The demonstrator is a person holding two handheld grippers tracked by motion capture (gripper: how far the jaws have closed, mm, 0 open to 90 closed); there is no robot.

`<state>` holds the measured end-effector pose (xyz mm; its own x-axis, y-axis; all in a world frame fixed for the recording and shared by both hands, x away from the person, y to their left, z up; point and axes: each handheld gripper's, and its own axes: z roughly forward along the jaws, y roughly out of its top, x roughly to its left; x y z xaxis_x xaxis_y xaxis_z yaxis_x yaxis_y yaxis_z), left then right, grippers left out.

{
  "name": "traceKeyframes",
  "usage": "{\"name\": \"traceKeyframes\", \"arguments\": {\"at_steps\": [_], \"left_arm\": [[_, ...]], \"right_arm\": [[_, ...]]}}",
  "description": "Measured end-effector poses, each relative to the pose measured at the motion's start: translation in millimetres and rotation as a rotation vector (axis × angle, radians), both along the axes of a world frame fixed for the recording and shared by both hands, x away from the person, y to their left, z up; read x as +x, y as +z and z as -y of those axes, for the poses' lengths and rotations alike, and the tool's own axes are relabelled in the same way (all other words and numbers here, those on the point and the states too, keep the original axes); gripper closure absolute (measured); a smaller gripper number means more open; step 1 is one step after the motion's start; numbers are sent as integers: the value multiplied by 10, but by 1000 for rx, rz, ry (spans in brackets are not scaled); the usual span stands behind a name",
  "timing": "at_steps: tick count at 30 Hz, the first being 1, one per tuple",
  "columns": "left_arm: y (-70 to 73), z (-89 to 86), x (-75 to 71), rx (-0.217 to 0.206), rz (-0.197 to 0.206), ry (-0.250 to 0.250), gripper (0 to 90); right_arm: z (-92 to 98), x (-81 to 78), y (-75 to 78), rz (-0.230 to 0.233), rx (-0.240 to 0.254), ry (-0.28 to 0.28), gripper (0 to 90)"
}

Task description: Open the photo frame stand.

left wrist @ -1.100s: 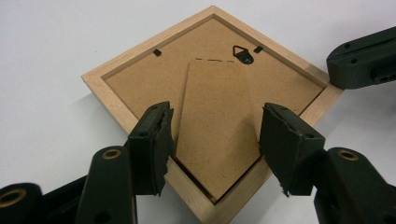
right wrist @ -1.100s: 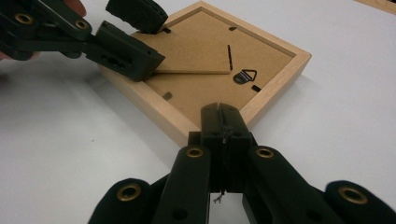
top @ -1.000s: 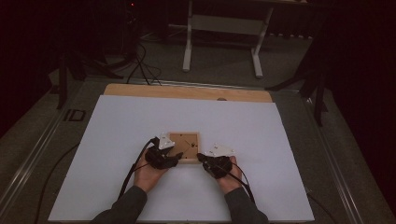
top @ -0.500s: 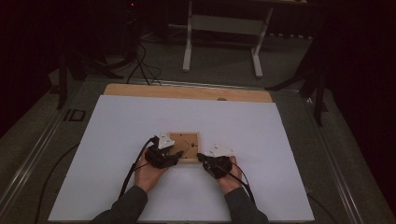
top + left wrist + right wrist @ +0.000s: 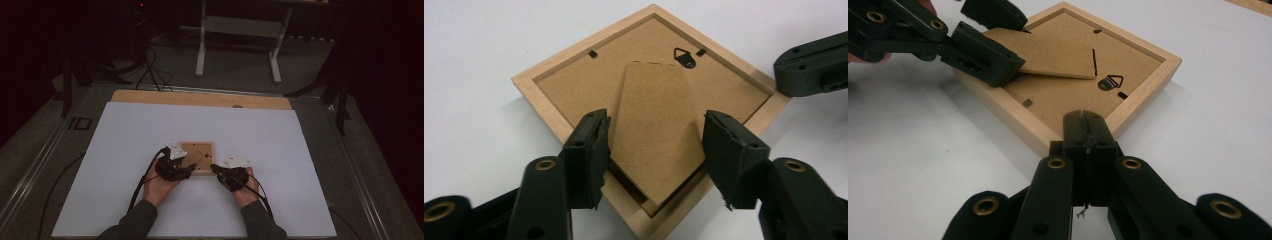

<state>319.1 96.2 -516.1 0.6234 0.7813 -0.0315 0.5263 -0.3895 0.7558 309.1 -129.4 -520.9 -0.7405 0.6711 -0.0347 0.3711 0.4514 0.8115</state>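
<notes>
A light wooden picture frame [image 5: 200, 150] lies face down on the white board, brown backing up. Its cardboard stand flap [image 5: 654, 115] is tilted up off the backing, below a small metal hanger [image 5: 685, 57]. My left gripper [image 5: 655, 150] straddles the flap. Its jaws have just been opening, and the pads sit close beside the flap's edges without pressing. From the right gripper view the left gripper [image 5: 998, 40] reaches in over the frame [image 5: 1143, 60]. My right gripper [image 5: 1087, 125] is shut, empty, with its tips against the frame's near corner.
The white board [image 5: 300, 150] covers the table, with a wooden strip [image 5: 200, 98] along its far edge. Black cables trail back from both grippers toward the person. Beyond the table are a white stand [image 5: 240, 25] and floor cables.
</notes>
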Motion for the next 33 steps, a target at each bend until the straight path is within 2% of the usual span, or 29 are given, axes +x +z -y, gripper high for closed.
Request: {"name": "traceKeyframes", "arguments": {"at_steps": [3, 4, 11, 16, 18, 19, 20, 21, 22, 23, 30, 33], "left_arm": [[2, -3, 0, 5, 0, 2, 493], [5, -18, 11, -16, -13, 5, 495], [55, -21, 28, -36, -39, 18, 500], [138, -6, 37, -48, -32, 29, 501], [179, -4, 47, -74, -30, 34, 500], [179, -4, 47, -74, -30, 34, 500], [215, -10, 67, -107, -31, 39, 500], [215, -10, 67, -107, -31, 39, 498], [234, -18, 88, -136, -39, 41, 495], [235, -17, 100, -146, -46, 42, 492], [235, -17, 115, -154, -69, 39, 458], [226, -29, 124, -166, -92, 41, 450]], "right_arm": [[1, 1, 0, 0, 0, 1, 897], [1, 0, -1, 0, 1, 0, 897], [1, 0, -1, 0, 2, -1, 897], [1, 1, -1, -1, 3, -1, 897], [2, 1, -2, -1, 3, 0, 898], [2, 0, -1, -2, 2, -1, 897], [2, 1, -1, 0, 2, 0, 898], [2, 1, -1, -1, 3, -1, 897], [4, 2, -2, -1, 3, 1, 897], [4, 2, -2, -2, 3, 0, 897], [2, 2, -2, 2, 1, 1, 897], [2, 0, -2, 1, 2, 0, 897]]}}
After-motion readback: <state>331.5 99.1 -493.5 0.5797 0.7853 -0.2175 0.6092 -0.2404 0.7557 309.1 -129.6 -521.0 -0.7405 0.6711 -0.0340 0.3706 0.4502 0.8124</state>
